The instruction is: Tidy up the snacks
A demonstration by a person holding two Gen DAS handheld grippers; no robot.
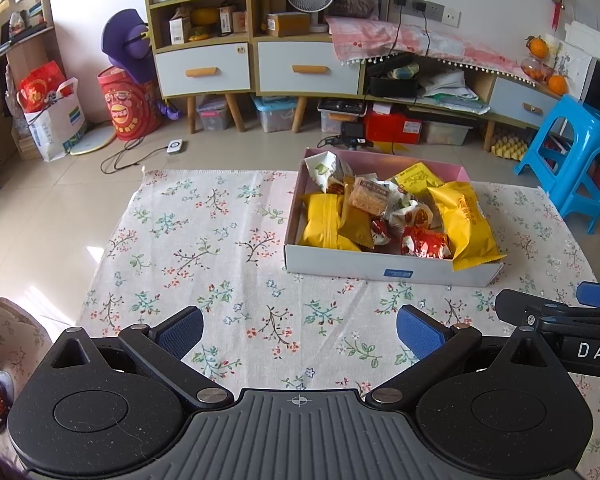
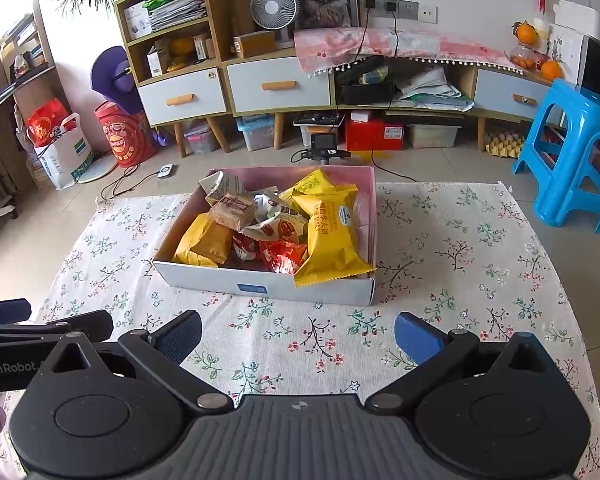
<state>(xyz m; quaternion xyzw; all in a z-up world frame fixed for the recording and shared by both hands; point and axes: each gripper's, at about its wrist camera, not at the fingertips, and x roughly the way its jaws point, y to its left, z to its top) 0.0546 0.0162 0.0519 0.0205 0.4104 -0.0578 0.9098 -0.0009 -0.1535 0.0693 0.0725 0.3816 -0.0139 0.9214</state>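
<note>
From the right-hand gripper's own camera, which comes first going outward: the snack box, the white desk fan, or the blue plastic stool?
1. Snack box, just ahead of the right gripper, on the floral cloth.
2. Blue stool, off to the right on the floor.
3. White fan, on the cabinet by the wall.

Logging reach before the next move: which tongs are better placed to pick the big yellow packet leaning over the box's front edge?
Probably right. The right tongs face the big yellow foil packet almost head-on; from the left tongs it lies off to the right.
</note>
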